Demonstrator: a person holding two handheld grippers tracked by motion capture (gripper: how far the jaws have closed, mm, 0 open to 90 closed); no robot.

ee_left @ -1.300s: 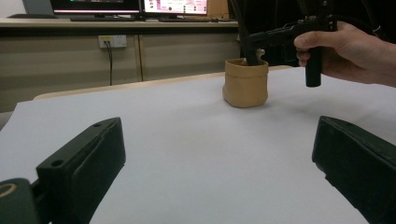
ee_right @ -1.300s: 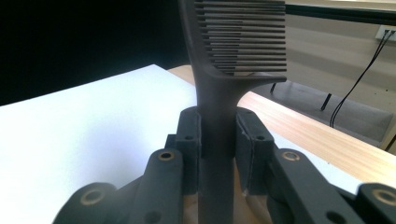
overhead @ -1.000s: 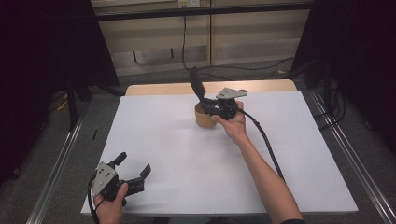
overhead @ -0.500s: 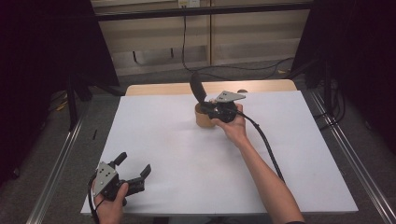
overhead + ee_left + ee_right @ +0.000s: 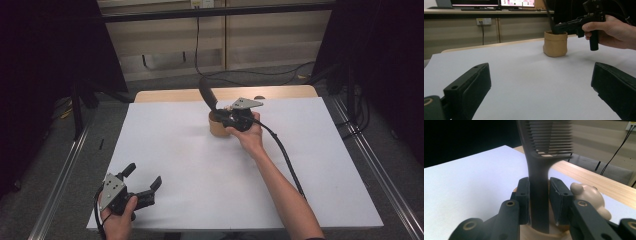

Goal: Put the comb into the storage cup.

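A black comb point(image 5: 206, 95) stands handle-down in a tan cup point(image 5: 216, 127) at the far middle of the white sheet. My right gripper point(image 5: 217, 114) reaches over the cup's rim with its jaws on either side of the comb handle point(image 5: 539, 195). The jaws have just been opening a little. The left pad lies against the handle and a thin gap shows at the right pad. My left gripper point(image 5: 144, 175) rests at the near left corner, wide open and holding nothing. From the left gripper point(image 5: 539, 82) I see the cup point(image 5: 555, 45) and the right gripper point(image 5: 556, 28) farther off.
A white sheet point(image 5: 200, 165) covers the table, whose wooden edge point(image 5: 170, 95) shows at the back. A beige bear-like figure point(image 5: 589, 195) sits just beside the right jaw. The right gripper's cable point(image 5: 285, 155) trails along the forearm. Metal rails run along both sides.
The comb's lean has shifted slightly. Both hands have stayed in place.
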